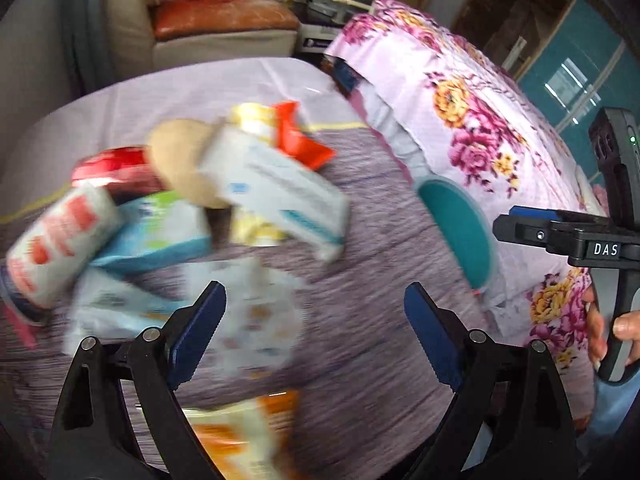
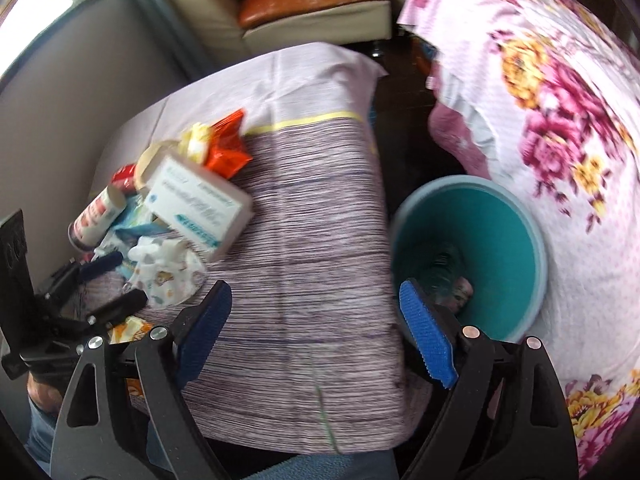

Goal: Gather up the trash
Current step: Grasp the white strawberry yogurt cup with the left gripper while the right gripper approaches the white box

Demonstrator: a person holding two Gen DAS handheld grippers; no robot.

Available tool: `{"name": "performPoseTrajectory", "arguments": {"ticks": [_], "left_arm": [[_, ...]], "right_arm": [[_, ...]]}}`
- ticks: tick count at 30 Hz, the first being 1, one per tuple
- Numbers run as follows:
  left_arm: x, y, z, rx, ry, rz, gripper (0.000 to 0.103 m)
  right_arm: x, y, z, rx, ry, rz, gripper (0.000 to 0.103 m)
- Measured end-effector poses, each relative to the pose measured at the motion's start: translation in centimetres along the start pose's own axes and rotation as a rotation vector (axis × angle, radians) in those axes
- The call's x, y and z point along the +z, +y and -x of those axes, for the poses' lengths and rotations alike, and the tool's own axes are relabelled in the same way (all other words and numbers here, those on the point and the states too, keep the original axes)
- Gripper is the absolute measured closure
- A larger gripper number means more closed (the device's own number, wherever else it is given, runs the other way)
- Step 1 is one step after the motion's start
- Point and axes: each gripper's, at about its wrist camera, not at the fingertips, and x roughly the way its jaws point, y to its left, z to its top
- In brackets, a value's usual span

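Striped cloth covers desk, floral bedding at right of frame. Trash pile lies at left of desk: white box, red-and-white can, orange wrapper, crumpled printed tissue. Teal bin stands between desk and bedding, items inside. Left hand-held gripper released, empty. Right hand-held gripper released, empty.

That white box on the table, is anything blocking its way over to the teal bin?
Nothing visible: between the white box and the teal bin lies only bare striped tablecloth, and the bin's mouth is open.
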Motion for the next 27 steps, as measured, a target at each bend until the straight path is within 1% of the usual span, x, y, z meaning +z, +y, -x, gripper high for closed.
{"name": "performPoseTrajectory", "arguments": {"ticks": [8, 12, 15, 19, 21, 24, 25, 26, 27], "left_arm": [[0.7, 7.7, 4.2, 0.114, -0.035, -0.026, 0.012], [1.4, 10.8, 5.1, 0.141, -0.033, -0.035, 0.012], [1.9, 12.6, 4.6, 0.172, -0.016, -0.056, 0.012], [2.3, 14.2, 3.0, 0.181, 0.029, -0.091, 0.012], [2.4, 14.5, 2.1, 0.178, 0.048, -0.111, 0.012], [2.4, 14.8, 1.0, 0.152, 0.066, -0.135, 0.012], [2.3, 14.7, 0.6, 0.144, 0.072, -0.139, 0.017], [2.1, 14.6, 0.3, 0.138, 0.075, -0.144, 0.03], [2.0, 14.7, 0.1, 0.132, 0.077, -0.145, 0.039]], "right_arm": [[1.5, 6.7, -2.5, -0.01, 0.06, 0.135, 0.021], [2.1, 10.0, -3.8, -0.035, 0.091, 0.224, 0.021], [2.6, 11.5, -4.7, -0.052, 0.11, 0.27, 0.021], [3.6, 12.6, -5.9, -0.073, 0.132, 0.318, 0.021], [4.2, 12.9, -6.5, -0.073, 0.137, 0.331, 0.021], [5.3, 13.3, -7.4, -0.07, 0.144, 0.353, 0.021], [5.7, 13.4, -7.8, -0.065, 0.151, 0.364, 0.021], [5.9, 13.4, -8.1, -0.063, 0.156, 0.372, 0.021], [6.4, 13.6, -8.7, -0.059, 0.167, 0.392, 0.021]]}}
